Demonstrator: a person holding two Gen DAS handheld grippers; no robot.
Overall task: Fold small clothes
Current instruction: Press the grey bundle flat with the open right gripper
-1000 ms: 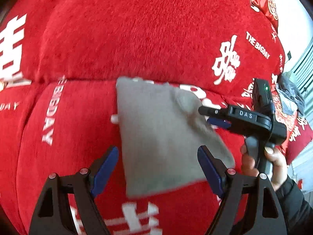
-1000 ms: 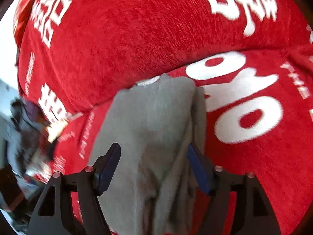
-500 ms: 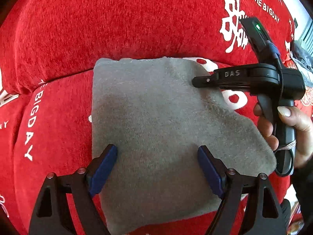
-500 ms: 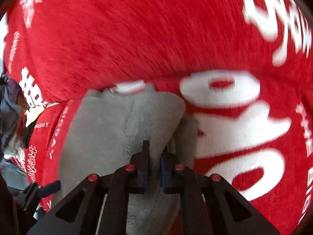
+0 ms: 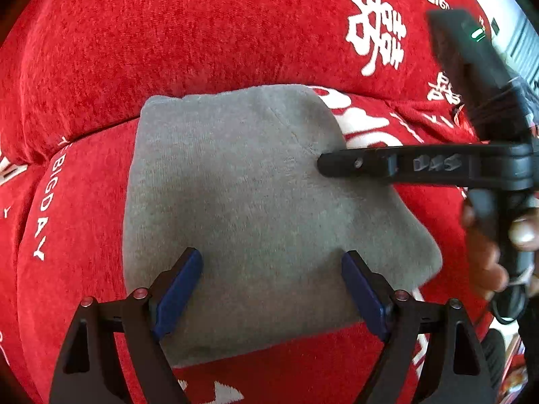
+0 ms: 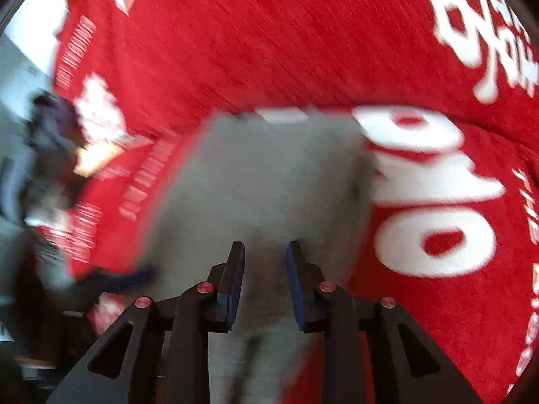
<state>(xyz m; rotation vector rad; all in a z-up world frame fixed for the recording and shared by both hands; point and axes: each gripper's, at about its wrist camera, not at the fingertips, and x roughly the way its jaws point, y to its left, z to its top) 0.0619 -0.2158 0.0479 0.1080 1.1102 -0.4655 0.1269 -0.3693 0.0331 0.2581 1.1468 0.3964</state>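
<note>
A small grey garment (image 5: 256, 208) lies folded flat on the red sofa seat. My left gripper (image 5: 272, 291) is open and hovers over the garment's near part, its blue pads either side of it. My right gripper (image 6: 264, 286) shows in its own blurred view with the jaws partly open over the grey garment (image 6: 269, 181), nothing held between the pads. In the left wrist view the right gripper (image 5: 323, 165) reaches in from the right, its tip over the garment's far right edge.
The sofa is covered in red cloth (image 5: 202, 33) with white lettering, its backrest rising just behind the garment. A pile of dark clothes (image 6: 30, 155) lies at the far left of the right wrist view. A hand (image 5: 485, 245) holds the right gripper's handle.
The right gripper was shut half a second ago and has now parted its jaws, letting go of the garment. The garment has been laid flatter and my left gripper has come closer over it.
</note>
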